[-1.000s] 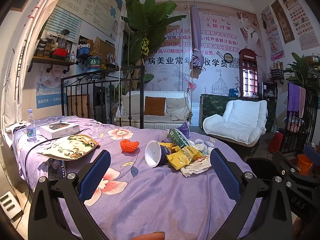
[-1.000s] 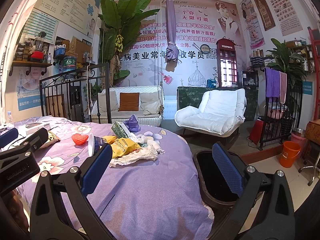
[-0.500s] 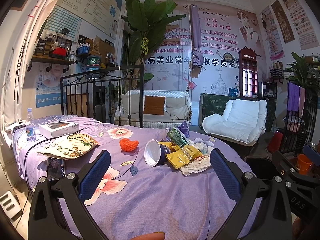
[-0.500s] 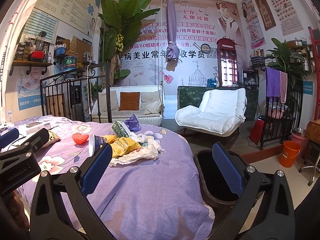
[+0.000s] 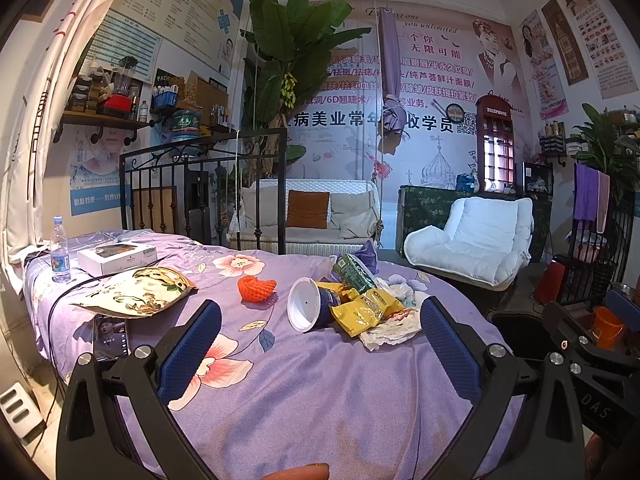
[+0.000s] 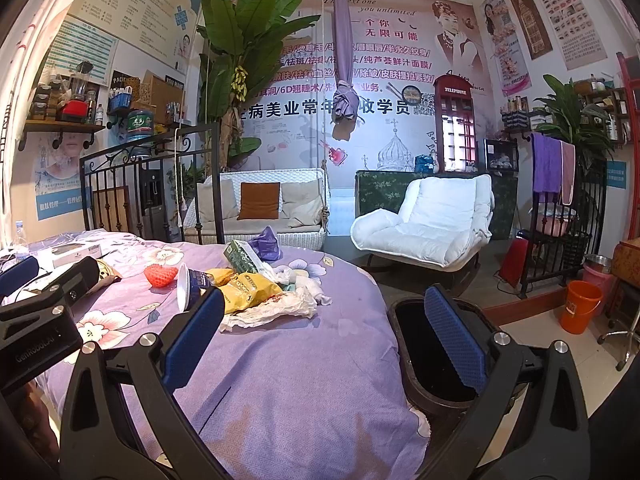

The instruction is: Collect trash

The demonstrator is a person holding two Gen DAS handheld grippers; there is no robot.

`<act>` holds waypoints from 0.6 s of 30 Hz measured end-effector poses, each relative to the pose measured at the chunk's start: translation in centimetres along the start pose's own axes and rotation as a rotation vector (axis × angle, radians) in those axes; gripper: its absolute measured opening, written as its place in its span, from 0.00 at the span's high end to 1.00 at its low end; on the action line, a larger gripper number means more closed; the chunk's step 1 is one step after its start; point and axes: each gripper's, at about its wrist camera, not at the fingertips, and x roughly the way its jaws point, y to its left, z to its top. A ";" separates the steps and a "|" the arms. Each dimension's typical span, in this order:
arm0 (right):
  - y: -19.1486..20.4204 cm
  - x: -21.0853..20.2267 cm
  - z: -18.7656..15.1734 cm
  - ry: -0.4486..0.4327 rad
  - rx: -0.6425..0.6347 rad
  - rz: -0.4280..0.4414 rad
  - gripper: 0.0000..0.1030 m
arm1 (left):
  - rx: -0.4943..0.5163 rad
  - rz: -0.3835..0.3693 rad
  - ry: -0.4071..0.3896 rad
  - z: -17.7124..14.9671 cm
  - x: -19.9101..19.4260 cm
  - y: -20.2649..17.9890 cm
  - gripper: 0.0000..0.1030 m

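your bed (image 5: 320, 400) with its purple floral sheet carries everything, and the black bin (image 6: 436, 360) stands on the floor just beside its right edge. the trash pile (image 5: 360, 304) sits mid-bed, ahead of both tools and well short of either. your left hand-held gripper (image 5: 320, 344) is spread wide with nothing between its pads; your right hand-held gripper (image 6: 324, 340) is equally wide and empty, its right finger over the bin mouth. the overturned cup (image 5: 310, 306) looks light and thin-walled, so pinch it across the body near the rim, gently, or it will likely crush. the yellow snack bag (image 5: 366, 310) is probably slick and crinkly; take a folded edge. the crumpled white paper (image 6: 276, 310) is soft and should compress easily. the orange foam net (image 5: 256, 288) lies apart, springy and featherlight.
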 end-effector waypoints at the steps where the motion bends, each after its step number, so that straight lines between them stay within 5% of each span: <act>1: 0.5 0.2 -0.5 0.003 0.000 0.002 0.04 | 0.000 -0.001 0.003 -0.1 0.1 -0.1 0.04; 8: 1.0 1.9 -1.6 0.061 -0.011 0.020 0.04 | 0.004 -0.029 0.070 -1.4 1.5 -0.2 0.04; 18: 2.2 11.2 -2.6 0.353 -0.090 0.142 0.04 | -0.020 -0.145 0.368 -3.6 8.2 2.6 0.04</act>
